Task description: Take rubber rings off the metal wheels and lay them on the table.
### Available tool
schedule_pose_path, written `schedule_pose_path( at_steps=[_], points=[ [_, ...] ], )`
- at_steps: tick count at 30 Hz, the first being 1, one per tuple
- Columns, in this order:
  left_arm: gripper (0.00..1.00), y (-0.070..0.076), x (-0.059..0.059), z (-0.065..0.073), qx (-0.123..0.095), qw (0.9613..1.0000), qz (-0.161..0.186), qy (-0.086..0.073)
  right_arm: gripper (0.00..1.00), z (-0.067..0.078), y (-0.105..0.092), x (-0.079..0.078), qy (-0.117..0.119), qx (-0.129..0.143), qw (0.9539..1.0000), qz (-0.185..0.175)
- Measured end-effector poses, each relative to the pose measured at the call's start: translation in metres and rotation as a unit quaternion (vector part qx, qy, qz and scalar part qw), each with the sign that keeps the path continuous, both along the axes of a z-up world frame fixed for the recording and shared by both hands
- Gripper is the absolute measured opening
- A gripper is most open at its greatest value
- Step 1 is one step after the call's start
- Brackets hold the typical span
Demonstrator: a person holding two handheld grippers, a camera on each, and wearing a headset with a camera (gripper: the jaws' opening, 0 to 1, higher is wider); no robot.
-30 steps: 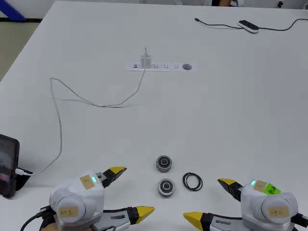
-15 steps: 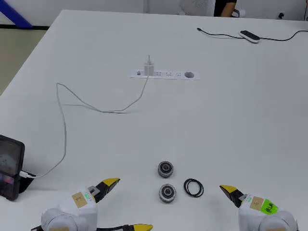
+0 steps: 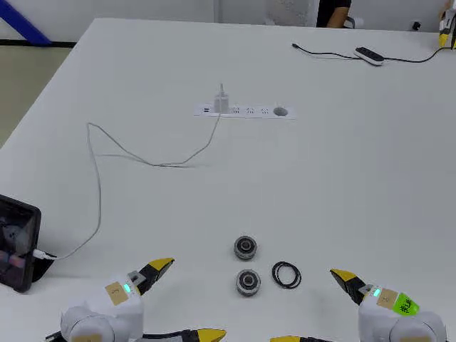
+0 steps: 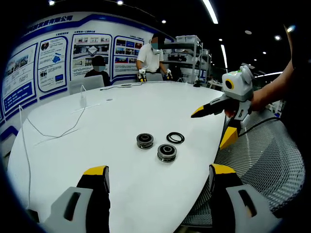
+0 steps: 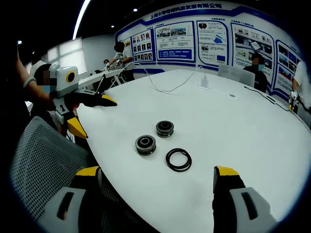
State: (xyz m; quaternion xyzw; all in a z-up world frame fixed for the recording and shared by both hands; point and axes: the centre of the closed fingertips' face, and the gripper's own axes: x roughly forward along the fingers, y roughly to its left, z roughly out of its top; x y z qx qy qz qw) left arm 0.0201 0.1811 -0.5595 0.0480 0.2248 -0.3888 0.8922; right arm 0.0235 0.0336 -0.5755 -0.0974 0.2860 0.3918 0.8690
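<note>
Office-like lab: printed display boards (image 4: 92,53) on walls, storage shelves (image 4: 190,48), big white table (image 4: 121,111).

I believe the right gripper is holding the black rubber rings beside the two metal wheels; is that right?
No: the right gripper view shows the right gripper open and empty; the black rubber rings lie on the table beside the two metal wheels.

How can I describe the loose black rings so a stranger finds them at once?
On the white table, near the person's edge, sit two metal wheels. Right of the nearer wheel lie the rubber rings: thin, flat black hoops, open in the middle, unlike the thick wheels.
</note>
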Motion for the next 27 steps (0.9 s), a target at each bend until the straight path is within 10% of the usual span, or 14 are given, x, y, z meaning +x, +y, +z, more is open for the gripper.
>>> schedule_pose_path(
  at_steps=[27],
  points=[
    [0.84, 0.0057, -0.0025, -0.0053, 0.006, 0.9999, 0.005, 0.012, 0.94, -0.0048, 0.0022, -0.0020, 0.012, 0.001, 0.9999, -0.005]
  ],
)
